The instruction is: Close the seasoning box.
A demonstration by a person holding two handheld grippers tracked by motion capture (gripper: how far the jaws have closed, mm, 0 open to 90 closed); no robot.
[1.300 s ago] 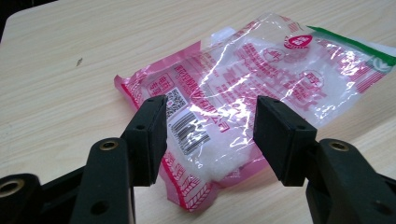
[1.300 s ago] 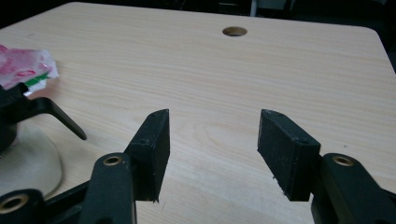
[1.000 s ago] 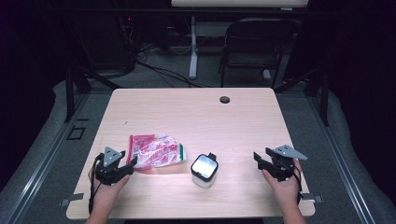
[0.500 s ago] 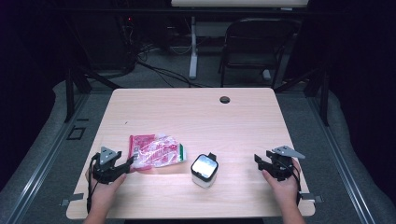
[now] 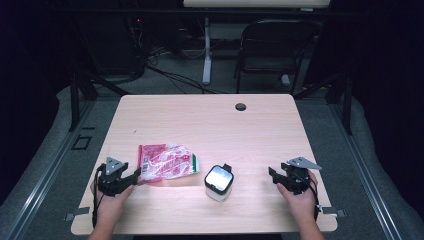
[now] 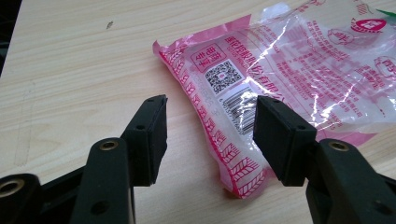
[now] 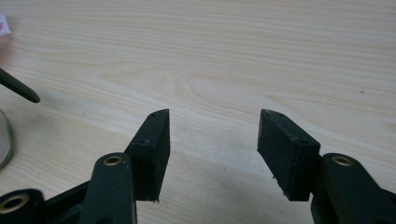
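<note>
We found the left gripper (image 5: 134, 176) had dropped back from a second earlier toward the table's (image 5: 210, 120) near edge; its jaws stood wide, straddling the near end of the pink packet (image 6: 261, 88) without pressing. The packet lay flat, unmoved, beside the small container (image 5: 219, 182). We judged a grasp imminent. The right gripper (image 7: 212, 140) rested wide, empty, well apart.

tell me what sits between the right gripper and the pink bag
A small white jar with a dark lid, standing on the table between the bag and the right gripper, seen in the high view.
</note>
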